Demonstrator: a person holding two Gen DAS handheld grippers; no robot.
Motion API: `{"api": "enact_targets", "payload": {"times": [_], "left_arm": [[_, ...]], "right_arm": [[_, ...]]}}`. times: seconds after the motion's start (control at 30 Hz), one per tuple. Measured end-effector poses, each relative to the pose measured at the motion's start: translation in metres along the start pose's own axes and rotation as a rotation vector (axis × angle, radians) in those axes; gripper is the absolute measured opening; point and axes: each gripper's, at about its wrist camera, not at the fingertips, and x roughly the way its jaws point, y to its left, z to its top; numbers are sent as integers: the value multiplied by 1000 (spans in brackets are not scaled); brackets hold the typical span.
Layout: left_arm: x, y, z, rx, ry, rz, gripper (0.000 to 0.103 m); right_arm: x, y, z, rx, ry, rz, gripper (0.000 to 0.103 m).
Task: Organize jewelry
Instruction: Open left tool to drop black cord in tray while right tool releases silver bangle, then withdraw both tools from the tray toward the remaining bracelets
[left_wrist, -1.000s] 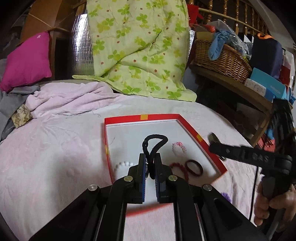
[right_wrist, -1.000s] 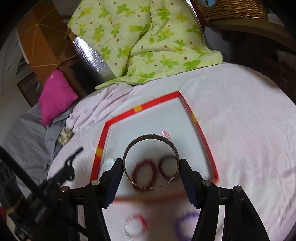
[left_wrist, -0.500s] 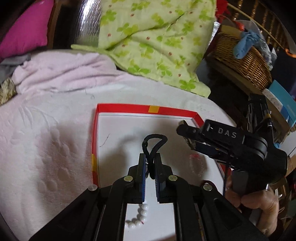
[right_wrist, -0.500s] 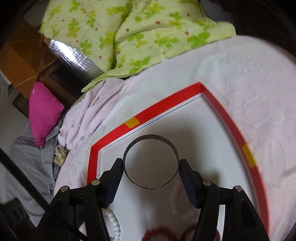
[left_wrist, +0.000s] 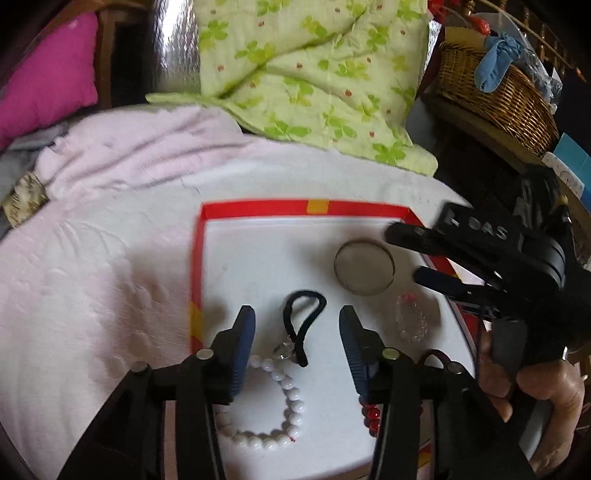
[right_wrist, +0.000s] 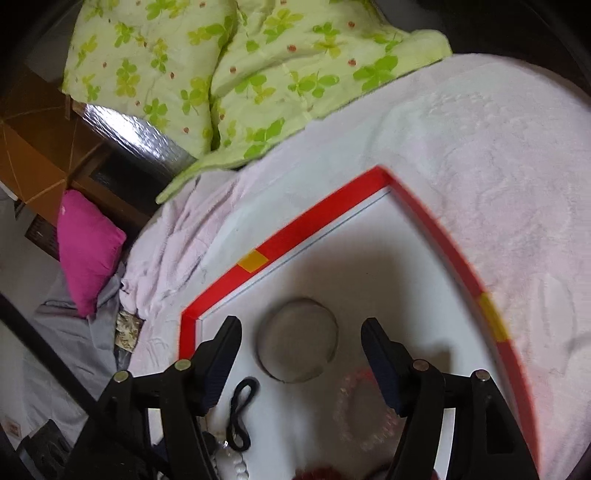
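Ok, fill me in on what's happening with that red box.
A person holding tongs in each hand is sorting jewelry into the red-rimmed box on the bed. Both the left tongs and right tongs are open and hold nothing. The metal bangle and black hair tie lie inside, alongside a white bead bracelet and a clear bead bracelet.

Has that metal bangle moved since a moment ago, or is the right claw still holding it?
Yes. The metal bangle has left the right gripper, whose jaws now stand open, and lies on the white floor of the red-rimmed box, near its far rim.
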Motion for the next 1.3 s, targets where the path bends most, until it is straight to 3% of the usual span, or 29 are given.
{"api": "enact_targets", "payload": {"times": [0.03,0.2,0.47,0.6,0.87,1.07,1.2,1.3], "left_arm": [[-5,0,0,2,-5,9,58],[-37,-7,-7,52,-61,98,68],[-83,-15,-39,120,-122,183,75],[-100,-9,-61,131,-106,215,77],[-127,1,-112,152,-61,252,77],[-131,-7,-148,205,-1,216,80],[-130,-16,-152,287,-12,249,80],[-130,-15,-147,288,-19,260,80]], "right_arm": [[-8,-1,0,-5,-14,-5,71],[-50,-6,-9,-37,-70,-23,71],[-124,-25,-28,-35,-134,-18,71],[-165,-36,-47,-42,-172,1,71],[-220,-71,-96,26,-161,37,71],[-227,-91,-127,85,-102,59,71],[-213,-81,-132,54,-62,45,71],[-204,-70,-135,21,-43,44,71]]}}
